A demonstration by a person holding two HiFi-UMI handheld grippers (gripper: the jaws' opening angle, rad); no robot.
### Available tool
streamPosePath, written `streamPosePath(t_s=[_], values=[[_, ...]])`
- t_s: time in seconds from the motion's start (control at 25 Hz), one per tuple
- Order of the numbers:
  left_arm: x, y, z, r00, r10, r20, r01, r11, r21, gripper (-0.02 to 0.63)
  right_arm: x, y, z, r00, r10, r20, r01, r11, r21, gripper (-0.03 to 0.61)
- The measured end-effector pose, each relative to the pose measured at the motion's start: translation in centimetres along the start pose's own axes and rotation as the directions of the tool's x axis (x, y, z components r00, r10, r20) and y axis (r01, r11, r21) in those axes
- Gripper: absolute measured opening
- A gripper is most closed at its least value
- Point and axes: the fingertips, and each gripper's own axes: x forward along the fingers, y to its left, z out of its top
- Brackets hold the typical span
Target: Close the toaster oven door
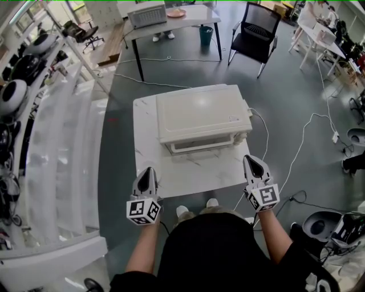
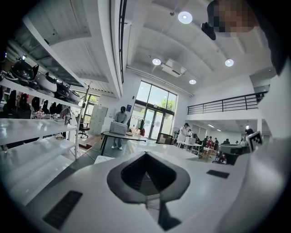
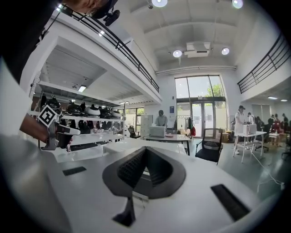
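Head view: I look steeply down on a white toaster oven (image 1: pixel 201 117) at the middle of the frame. It stands on a white marbled tabletop (image 1: pixel 188 171).
Toaster oven: its front faces the lower edge of the frame. From this steep angle the door (image 1: pixel 201 146) seems to sit up against the body.
Left claw (image 1: pixel 147 173): lower left of the frame, by the tabletop's near left corner, well apart from the oven.
Left gripper view: my pads (image 2: pixel 132 170) are pressed together with nothing between them.
Right claw (image 1: pixel 253 162): lower right of the frame, at the tabletop's right edge, just beside the oven's front corner but not touching it.
Right gripper view: these pads (image 3: pixel 132 168) meet too, empty.
Cable (image 1: pixel 259 121): white, running off the oven's right side.
Upper frame: a black chair (image 1: pixel 255 31) and a grey table (image 1: pixel 197 17).
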Motion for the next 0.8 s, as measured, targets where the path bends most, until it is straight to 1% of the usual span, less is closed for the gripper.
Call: streamPosePath(t_s=[0.24,0.44,0.64,0.8], values=[[0.6,-0.7,-0.4,1.0,0.005,-0.004,-0.005,1.0,0.008,0.018,-0.1,-1.0,-0.5,1.0,0.001,-0.003,-0.001,1.0,0.009,0.02],[1.4,-1.8,-0.3,1.0,0.0,-0.005,0.0,1.0,0.022,0.018,-0.1,-2.4,0.1,1.0,-0.008,0.014,0.007,1.0,0.027,0.02],[1.9,-3.0,-0.6,1.0,-0.006,-0.008,0.006,1.0,0.028,0.017,-0.2,-3.4,0.0,1.0,-0.025,0.004,0.025,1.0,0.009,0.02],[2.4,-3.6,-0.6,1.0,-0.006,-0.01,0.006,0.999,0.037,0.018,-0.1,-4.0,0.0,1.0,-0.028,0.008,0.027,0.999,0.018,0.02]])
